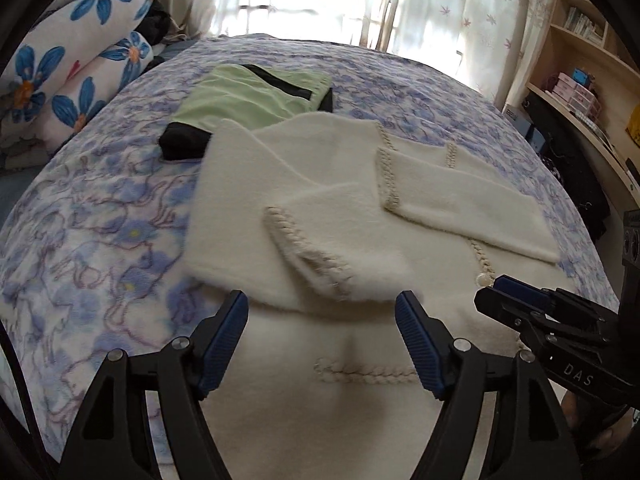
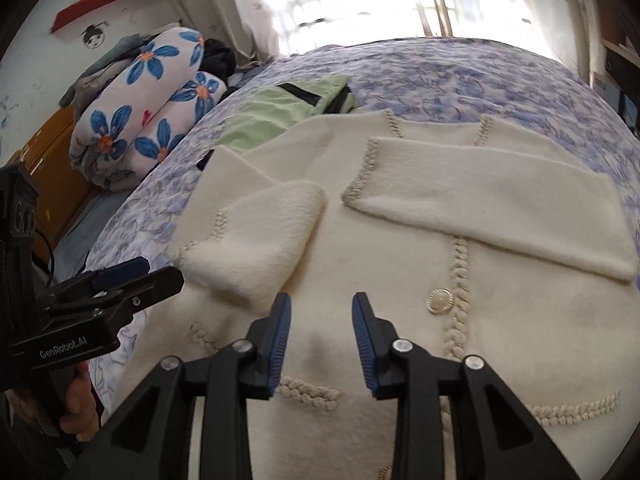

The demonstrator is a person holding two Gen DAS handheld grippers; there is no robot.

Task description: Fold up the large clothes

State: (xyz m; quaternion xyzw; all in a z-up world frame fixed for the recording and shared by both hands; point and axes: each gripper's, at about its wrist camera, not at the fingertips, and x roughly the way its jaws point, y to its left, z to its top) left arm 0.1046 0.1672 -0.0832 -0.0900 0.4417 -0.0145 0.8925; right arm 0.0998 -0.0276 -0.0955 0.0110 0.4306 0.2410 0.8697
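**Both sleeves in, hem fold still to come**

Going left to right: a flower-print rolled quilt (image 2: pixel 148 108) sits off the bed at ten o'clock. A green garment (image 1: pixel 248 96) lies folded at eleven o'clock on the bed (image 1: pixel 100 208), apparently set aside.

The cream cardigan (image 2: pixel 400 240) lies flat mid-bed, buttoned front up. Its left sleeve (image 2: pixel 256 236) and right sleeve (image 2: pixel 500 208) are crossed over the chest, narrowing it for folding.

The left hand-held gripper (image 1: pixel 322 340) hovers spread wide and empty over the hem at six o'clock. The right hand-held gripper (image 2: pixel 322 340), jaws parted and holding nothing, hovers alongside, probably ready to lift the hem together.
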